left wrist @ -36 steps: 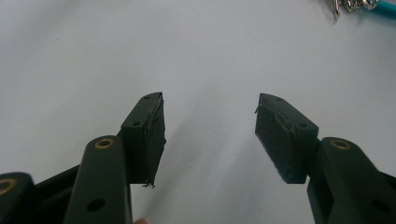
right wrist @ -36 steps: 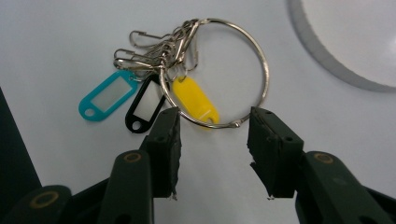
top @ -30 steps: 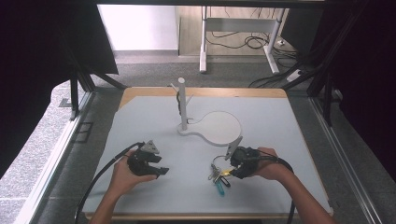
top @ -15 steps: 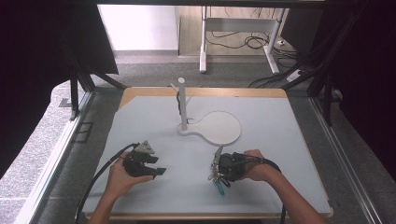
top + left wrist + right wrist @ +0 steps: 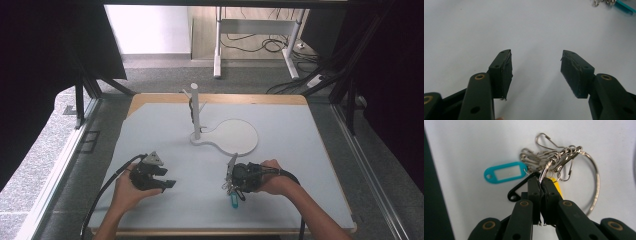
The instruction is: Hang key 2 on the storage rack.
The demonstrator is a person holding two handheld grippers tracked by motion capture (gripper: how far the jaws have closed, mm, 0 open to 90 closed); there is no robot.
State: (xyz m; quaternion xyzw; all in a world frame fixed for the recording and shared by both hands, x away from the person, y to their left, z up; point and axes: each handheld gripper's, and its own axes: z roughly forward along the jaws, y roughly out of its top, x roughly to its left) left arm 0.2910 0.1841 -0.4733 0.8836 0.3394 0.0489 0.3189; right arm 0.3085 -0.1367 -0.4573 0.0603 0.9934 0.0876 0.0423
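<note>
From above, a pale grey mat covers a wooden table, with dark floor around it and desk legs and cables in the room beyond. A white stand rises mid-table from a round flat base. The person's forearms enter from the bottom edge. The left gripper rests low on the mat at the left, jaws apart, nothing between them. The right gripper sits near the front at the right, over a key ring with a teal tag lying on the mat. In the left gripper view, the left gripper has its jaws standing well apart over bare mat, and the teal tag shows far off at the top right. In the right gripper view, the right gripper has just been closing its jaws, and they now pinch the wire of the key ring between the pads. The clips, the teal tag, a black tag and a yellow tag hang from the ring against the mat.
</note>
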